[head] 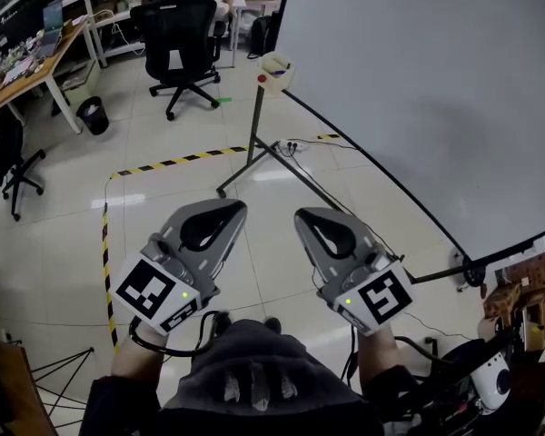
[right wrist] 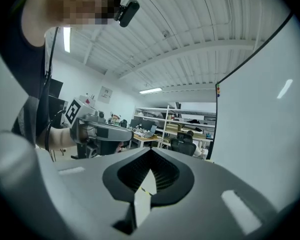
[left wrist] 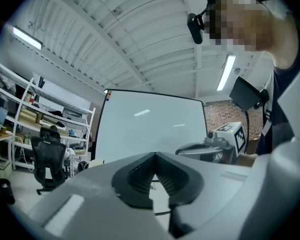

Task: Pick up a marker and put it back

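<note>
The marker [head: 264, 78] shows only as a small red spot at the lower left edge of a pale holder [head: 278, 62], too small for its cap, length or exact pose to be made out. The holder sits at the upper corner of the whiteboard [head: 418, 89], on top of the dark stand pole [head: 254, 116] and well above the floor. In the right gripper view, tiny coloured specks [right wrist: 217, 89] mark that same corner.

Grey left tool [head: 229, 212] and right tool [head: 307, 221], black ribbed pads [head: 203, 232], black-and-white square-marker cubes [head: 153, 293], green lights [head: 183, 294], dark sleeves [head: 116, 405]
</note>
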